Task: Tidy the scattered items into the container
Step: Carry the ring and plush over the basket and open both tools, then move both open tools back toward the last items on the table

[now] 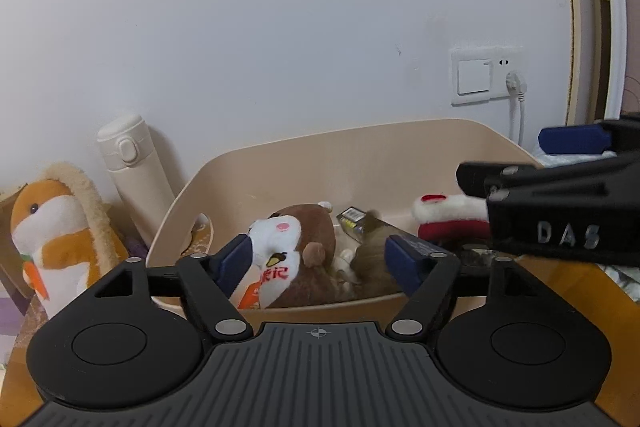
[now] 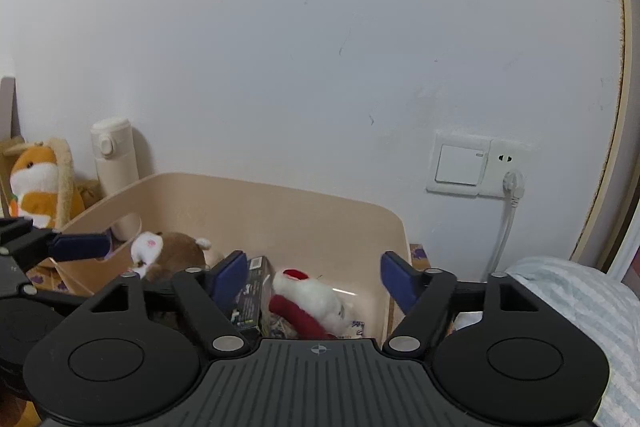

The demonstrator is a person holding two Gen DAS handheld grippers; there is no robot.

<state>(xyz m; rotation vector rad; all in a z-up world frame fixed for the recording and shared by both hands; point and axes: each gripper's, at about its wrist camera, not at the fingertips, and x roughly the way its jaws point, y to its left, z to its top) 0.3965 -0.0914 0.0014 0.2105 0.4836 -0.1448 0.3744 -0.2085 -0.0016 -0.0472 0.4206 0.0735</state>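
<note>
Beige container [image 1: 360, 151], glossy with rounded corners, held a brown-and-white plush [image 1: 298, 247], a red-and-white plush [image 2: 316, 301] and a dark box [image 2: 250, 291]. Both the left gripper [image 1: 318, 261] and right gripper [image 2: 314, 277] hovered spread apart, grasping nothing.

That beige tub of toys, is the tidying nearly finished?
Mostly, it seems. The beige tub already holds a brown hamster plush, a red-and-white plush and a dark box. The left gripper and right gripper are both open, holding nothing. An orange hamster plush and a cream flask remain outside.
</note>
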